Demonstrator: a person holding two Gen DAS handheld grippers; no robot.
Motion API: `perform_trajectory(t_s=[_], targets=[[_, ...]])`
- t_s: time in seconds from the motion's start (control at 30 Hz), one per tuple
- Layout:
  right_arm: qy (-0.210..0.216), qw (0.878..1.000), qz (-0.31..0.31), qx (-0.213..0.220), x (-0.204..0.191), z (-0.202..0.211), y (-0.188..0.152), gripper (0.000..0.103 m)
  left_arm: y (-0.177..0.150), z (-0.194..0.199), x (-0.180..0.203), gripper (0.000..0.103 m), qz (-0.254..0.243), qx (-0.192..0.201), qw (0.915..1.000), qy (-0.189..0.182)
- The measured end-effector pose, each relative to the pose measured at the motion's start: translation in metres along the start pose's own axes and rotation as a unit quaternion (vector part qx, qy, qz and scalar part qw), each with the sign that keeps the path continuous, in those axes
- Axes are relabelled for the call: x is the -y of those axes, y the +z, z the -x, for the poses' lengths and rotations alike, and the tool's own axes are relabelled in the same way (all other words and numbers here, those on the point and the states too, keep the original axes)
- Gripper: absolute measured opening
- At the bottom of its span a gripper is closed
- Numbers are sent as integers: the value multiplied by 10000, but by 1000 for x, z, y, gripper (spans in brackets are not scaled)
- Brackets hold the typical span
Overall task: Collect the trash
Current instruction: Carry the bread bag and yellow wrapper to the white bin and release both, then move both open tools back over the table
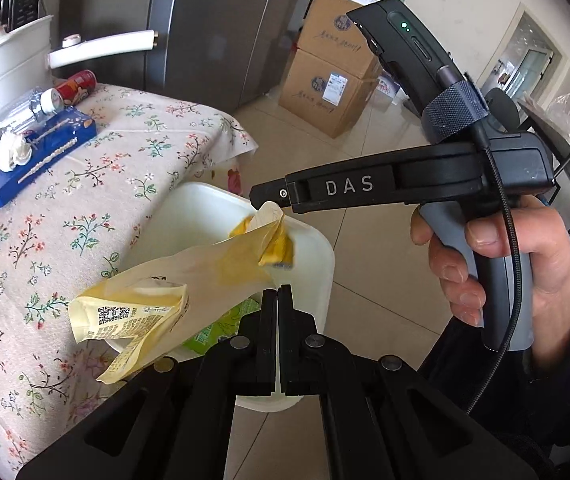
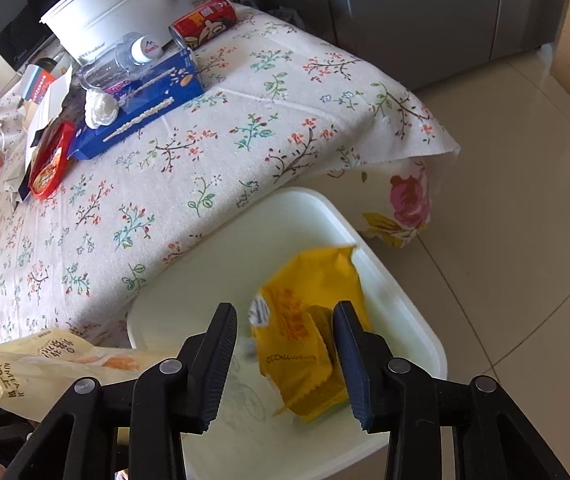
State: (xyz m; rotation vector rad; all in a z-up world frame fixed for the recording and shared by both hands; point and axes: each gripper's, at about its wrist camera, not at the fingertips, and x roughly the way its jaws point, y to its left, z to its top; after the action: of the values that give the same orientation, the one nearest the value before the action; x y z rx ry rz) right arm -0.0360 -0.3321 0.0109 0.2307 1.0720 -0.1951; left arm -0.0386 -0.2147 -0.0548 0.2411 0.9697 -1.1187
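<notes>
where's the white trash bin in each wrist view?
Left wrist: white trash bin sits centre frame, below the table edge, partly behind the pale yellow wrapper.
Right wrist: bin fills lower centre, beyond the claw tips, beside the table.
Shared landmark: blue box on the floral tablecloth.

blurred: yellow wrapper [image 2: 309,332] | cut off: pale bag [image 2: 45,364] by tongs
</notes>
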Motion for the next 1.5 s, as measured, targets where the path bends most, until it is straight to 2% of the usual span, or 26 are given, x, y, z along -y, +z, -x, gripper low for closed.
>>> perform_trajectory(t_s=[0.27,0.4,0.47,0.53,0.57,0.77,0.97,1.07,1.33,1.5], targets=[[16,9999,-81,64,0,1,2,45,-7,-17,10,0,-178,-217,9996,-35],[35,9998,-135,123,1,3,3,46,-10,-30,9,2,-139,-246,9996,97],[28,9998,-151,150,2,4,3,48,-11,-38,9,10,-210,-395,9988,204],[34,9998,-145,149,2,3,3,49,-11,-42,10,35,-244,-484,9973,499],[32,9998,-144,149,2,3,4,49,-11,-41,10,43,-241,-453,9972,550],[31,9998,-148,159,3,3,4,50,-2,-17,-1,49,8,-121,9989,453],[24,9997,-195,158,6,0,6,51,4,2,-32,51,605,132,9950,784],[55,9996,-217,189,6,0,7,52,7,14,-51,51,1038,273,9905,862],[258,9988,-308,271,1,-3,10,58,10,47,-107,51,1793,457,9708,1526],[511,9973,-400,331,-8,-7,15,58,10,74,-150,51,2035,489,9518,2243]])
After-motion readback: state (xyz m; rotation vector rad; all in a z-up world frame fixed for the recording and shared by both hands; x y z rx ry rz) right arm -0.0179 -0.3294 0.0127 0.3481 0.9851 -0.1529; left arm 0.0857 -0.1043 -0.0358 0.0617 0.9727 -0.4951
